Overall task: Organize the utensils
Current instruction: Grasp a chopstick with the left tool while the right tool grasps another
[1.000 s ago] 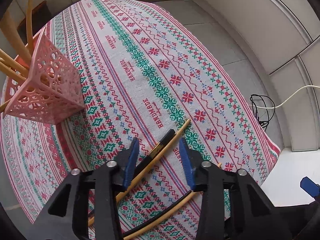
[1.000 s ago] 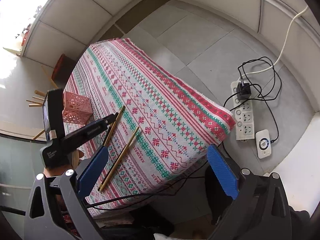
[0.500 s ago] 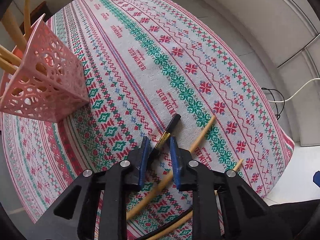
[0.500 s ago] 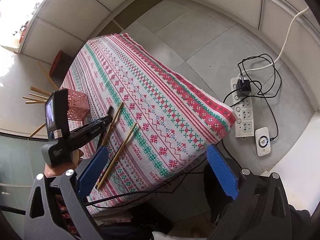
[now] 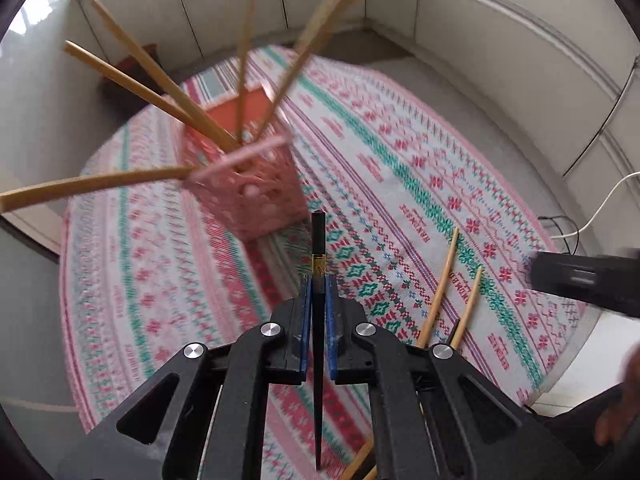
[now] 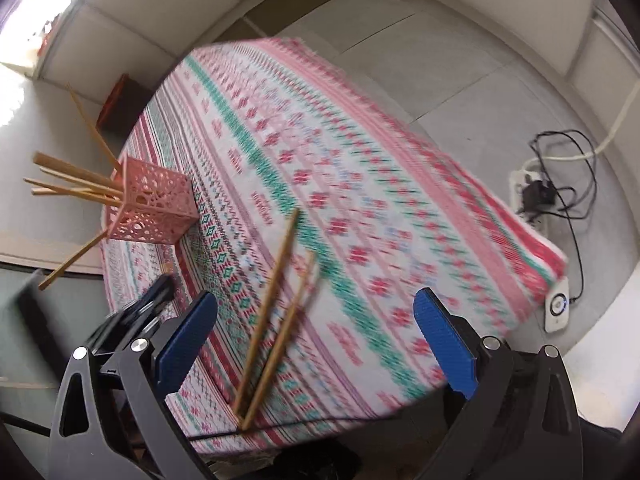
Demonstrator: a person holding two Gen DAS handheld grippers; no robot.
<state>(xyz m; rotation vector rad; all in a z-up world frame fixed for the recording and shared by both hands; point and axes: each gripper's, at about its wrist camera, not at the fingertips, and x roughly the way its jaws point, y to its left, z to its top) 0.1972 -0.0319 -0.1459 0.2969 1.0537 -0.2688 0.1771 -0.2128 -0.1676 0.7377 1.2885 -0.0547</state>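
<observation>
Left wrist view, read from nine o'clock across to three o'clock. Several wooden chopsticks [image 5: 132, 62] fan out of a pink lattice holder [image 5: 252, 196], which stands at about eleven o'clock on the patterned tablecloth [image 5: 400, 168]; both are blurred. At centre, the left gripper [image 5: 318, 300] is clamped narrowly on a black chopstick [image 5: 318, 240], blue pads pressing its shaft from either side. The long axis of this chopstick runs straight from six to twelve o'clock: the thick end, above a gold band, points toward the holder's near corner, and the thin tip points back toward the camera between the gripper arms. It is lifted clear of the cloth. At about three to four o'clock, two loose wooden chopsticks [image 5: 440, 288] lie side by side on the cloth, long axes running roughly from seven to one o'clock.

Right wrist view, same order. The holder [image 6: 154, 208] stands at nine o'clock with its sticks splayed leftward. The loose pair [image 6: 276, 312] lies at centre, between the fingers of the right gripper [image 6: 316, 340], thick ends toward one o'clock. This gripper's jaws stand wide apart and hold nothing. A power strip [image 6: 536, 196] with cables lies on the floor at three o'clock.
</observation>
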